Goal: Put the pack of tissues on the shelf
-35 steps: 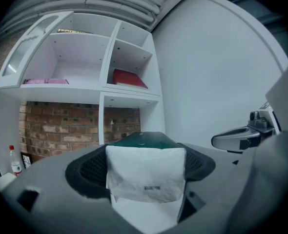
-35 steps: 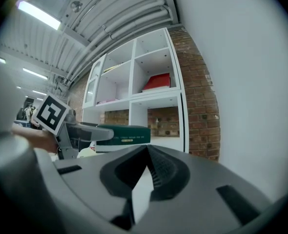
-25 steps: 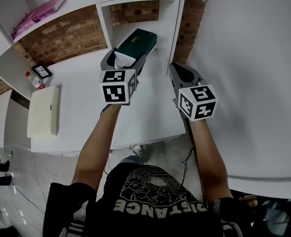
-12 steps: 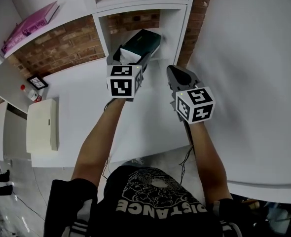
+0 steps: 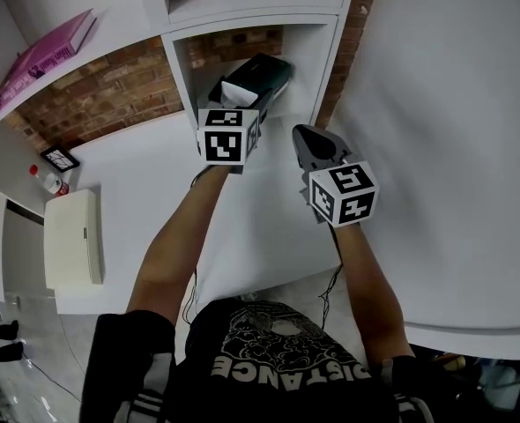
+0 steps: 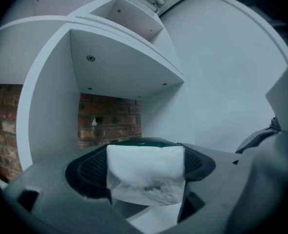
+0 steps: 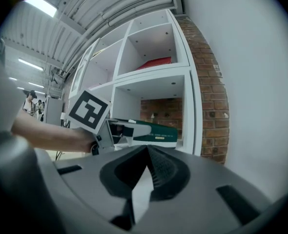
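**Q:** Jaws?
**A:** My left gripper (image 5: 231,102) is clamped on the near end of the pack of tissues (image 5: 262,74), at the mouth of the shelf (image 5: 177,67). My right gripper (image 7: 146,153) is pinched together, empty.
**Q:** How to do it well?
**A:** Go in level, clear of the side walls, set down, then release.
**Q:** Axis?
**A:** Long axis runs away from me, far end toward the brick wall (image 6: 110,121).

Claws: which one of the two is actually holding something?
The left claw, clamped on the white end of the dark green tissue pack at the white shelf opening. The right claw is closed on nothing.
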